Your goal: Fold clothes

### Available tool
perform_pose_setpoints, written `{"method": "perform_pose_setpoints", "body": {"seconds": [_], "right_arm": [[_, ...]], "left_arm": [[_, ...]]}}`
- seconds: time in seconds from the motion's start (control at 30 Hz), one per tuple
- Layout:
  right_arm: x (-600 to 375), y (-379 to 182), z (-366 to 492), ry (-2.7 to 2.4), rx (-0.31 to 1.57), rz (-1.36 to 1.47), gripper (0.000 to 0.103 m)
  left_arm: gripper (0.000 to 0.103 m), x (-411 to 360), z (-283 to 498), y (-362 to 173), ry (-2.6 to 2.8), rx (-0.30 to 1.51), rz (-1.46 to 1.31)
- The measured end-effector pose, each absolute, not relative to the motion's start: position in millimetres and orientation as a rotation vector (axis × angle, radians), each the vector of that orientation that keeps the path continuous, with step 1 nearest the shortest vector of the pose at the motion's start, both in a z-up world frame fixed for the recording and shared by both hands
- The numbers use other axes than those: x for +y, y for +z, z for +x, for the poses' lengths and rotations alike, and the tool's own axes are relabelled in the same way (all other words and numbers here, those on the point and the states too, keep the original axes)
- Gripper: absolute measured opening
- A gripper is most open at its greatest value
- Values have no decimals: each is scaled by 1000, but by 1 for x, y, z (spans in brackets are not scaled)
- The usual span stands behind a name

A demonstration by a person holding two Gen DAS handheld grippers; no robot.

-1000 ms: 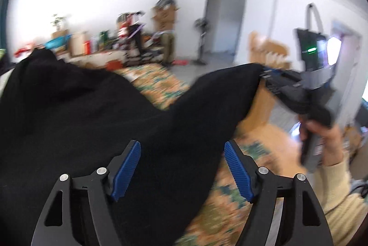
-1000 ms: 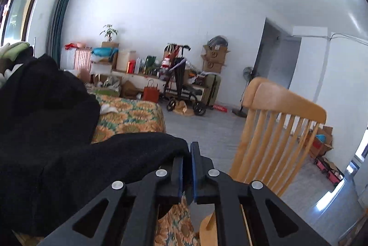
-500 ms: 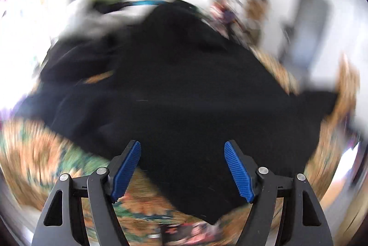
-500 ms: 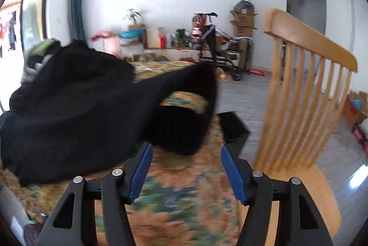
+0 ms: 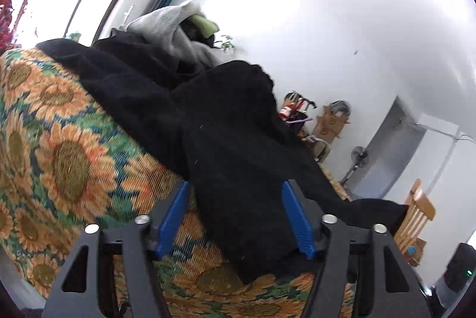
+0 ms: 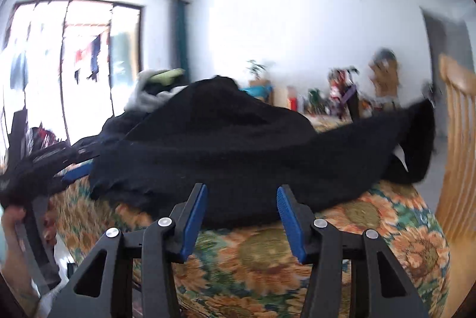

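The black knitted garment (image 5: 226, 139) lies spread across the surface covered by a sunflower-print cloth (image 5: 59, 157); whether that surface is a bed or a desk cannot be told. In the left wrist view the garment runs from about 10 o'clock down to 5 o'clock, with one limb trailing out toward 4 o'clock near the wooden spindle-back chair (image 5: 416, 214). Behind it, at about 11 o'clock, sits a heap of grey and green clothes (image 5: 175, 26).

The left claw (image 5: 235, 217) has its blue pads apart and is closing, with the garment's near hem between them; the pads do not appear to press on it yet. The right claw (image 6: 241, 217) is likewise apart and closing, its pads level with the near edge of the garment (image 6: 238, 157), which lies just beyond the tips rather than pinched. In the right wrist view the left claw also shows at 9 o'clock, carried by a hand (image 6: 12, 217) at the garment's left edge.

The cloth looks soft, thick and limp, probably light enough to lift but floppy: it will sag and bunch unless taken at two points at once. It seems fuzzy rather than slippery, so the ribbed pads should bite well. The sensible hold is the near hem, one claw toward each end, taking a single layer of edge so the fold carries over cleanly.
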State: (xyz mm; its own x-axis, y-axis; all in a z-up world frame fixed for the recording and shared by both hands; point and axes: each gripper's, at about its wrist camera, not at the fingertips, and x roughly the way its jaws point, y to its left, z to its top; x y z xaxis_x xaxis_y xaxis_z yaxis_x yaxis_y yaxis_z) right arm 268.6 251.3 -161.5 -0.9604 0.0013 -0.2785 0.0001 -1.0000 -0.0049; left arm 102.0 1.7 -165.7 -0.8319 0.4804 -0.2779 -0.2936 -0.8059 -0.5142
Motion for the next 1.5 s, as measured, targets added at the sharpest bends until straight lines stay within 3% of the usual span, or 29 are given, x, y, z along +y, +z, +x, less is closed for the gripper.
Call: {"method": "perform_pose_setpoints", "body": {"seconds": [0.07,0.77,0.93,1.07,1.1,1.23,1.5], "right_arm": [[239,-167,274,3143,-87,-425,53],[178,-208,265,3076,-687,-204,53],[175,-209,255,3071,-685,-193,52],[178,-208,247,3075,-690,-204,41],[177,-206,246,3080,-689,-210,34],[175,-203,245,3084,-704,-221,31],[176,-191,253,3062,-630,-157,8]], "left_arm": [[53,4,107,-167,2609,-641,-553],[50,12,133,-182,2649,-783,-495],[44,22,132,-179,2663,-780,-487],[30,28,126,-182,2623,-808,-522],[28,29,125,-183,2610,-822,-531],[15,33,123,-185,2568,-868,-544],[6,25,133,-187,2556,-940,-510]]}}
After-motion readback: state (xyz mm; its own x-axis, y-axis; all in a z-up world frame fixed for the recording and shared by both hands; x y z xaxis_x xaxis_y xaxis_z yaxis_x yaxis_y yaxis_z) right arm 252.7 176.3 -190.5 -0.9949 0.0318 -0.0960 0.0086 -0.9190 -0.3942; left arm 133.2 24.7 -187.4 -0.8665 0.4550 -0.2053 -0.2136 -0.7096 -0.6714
